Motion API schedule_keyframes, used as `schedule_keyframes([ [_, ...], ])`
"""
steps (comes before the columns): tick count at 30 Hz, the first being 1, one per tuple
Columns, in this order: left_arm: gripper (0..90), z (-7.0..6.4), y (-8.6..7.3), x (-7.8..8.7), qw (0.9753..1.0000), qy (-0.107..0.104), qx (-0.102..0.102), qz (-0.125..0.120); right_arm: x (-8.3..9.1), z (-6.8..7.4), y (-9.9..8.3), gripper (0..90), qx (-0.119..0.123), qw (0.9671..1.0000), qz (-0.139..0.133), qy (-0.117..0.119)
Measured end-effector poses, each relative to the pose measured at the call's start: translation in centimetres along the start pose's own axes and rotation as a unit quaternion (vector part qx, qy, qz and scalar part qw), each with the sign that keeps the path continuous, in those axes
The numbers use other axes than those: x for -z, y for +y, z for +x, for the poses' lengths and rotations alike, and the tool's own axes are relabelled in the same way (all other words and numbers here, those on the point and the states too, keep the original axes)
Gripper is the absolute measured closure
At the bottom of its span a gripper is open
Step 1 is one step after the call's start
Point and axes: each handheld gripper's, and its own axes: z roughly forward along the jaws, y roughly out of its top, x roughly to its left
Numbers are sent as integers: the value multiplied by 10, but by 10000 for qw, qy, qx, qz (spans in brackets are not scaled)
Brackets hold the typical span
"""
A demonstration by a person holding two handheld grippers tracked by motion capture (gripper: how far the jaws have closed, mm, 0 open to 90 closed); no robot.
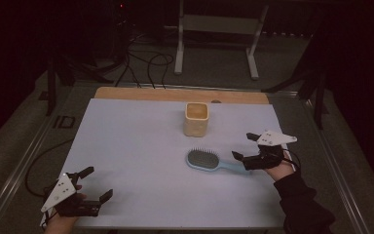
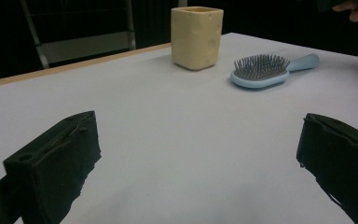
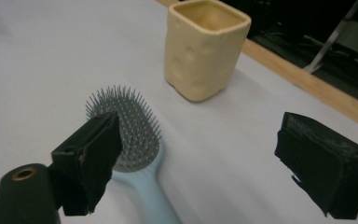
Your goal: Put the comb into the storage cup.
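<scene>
A light blue hairbrush [image 1: 203, 160] lies bristles up on the white table cover [image 1: 136, 146], its handle pointing right. A cream square cup [image 1: 196, 118] stands upright just behind it. My right gripper [image 1: 244, 146] is open at the handle's end. In the right gripper view one jaw sits over the hairbrush [image 3: 133, 126] where head meets handle, the other jaw stands apart over bare cover, and the cup [image 3: 205, 49] is beyond. My left gripper [image 1: 96, 184] is open near the front left corner, holding nothing; in its own view the left gripper [image 2: 198, 158] faces the cup [image 2: 196, 37] and hairbrush [image 2: 261, 70].
A wooden strip [image 1: 180, 94] runs along the table's far edge. Beyond it are floor cables [image 1: 148, 63] and a white stand's legs [image 1: 179, 44]. Metal rails [image 1: 24, 161] run along both sides of the table. A dark sleeve [image 1: 302, 202] enters at lower right.
</scene>
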Motion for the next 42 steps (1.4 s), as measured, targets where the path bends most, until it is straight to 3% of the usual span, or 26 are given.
schedule_keyframes([
  [11,0,0,0,-1,10000,-17,3,23,-13,-5,-18,191,-119,9996,272,6],
  [21,0,0,-1,-1,10000,-34,4,26,-23,-6,-30,340,-144,9984,528,-137],
  [23,0,0,-1,-1,10000,-33,18,22,-26,-7,-34,433,-89,9978,647,-144],
  [25,0,0,-1,-1,10000,-36,11,27,-26,-7,-35,457,-95,9975,684,-137],
  [26,0,0,-1,-1,10000,-39,5,32,-27,-7,-38,522,-103,9969,757,-166],
  [32,0,0,-1,-2,10000,-46,32,16,-28,-10,-41,636,-114,9960,876,-165],
  [40,0,0,-1,-2,10000,-49,22,30,-29,-10,-45,884,-18,9941,1080,-105],
  [42,0,0,-1,-2,10000,-59,42,16,-30,-10,-46,898,-8,9934,1149,-64],
])
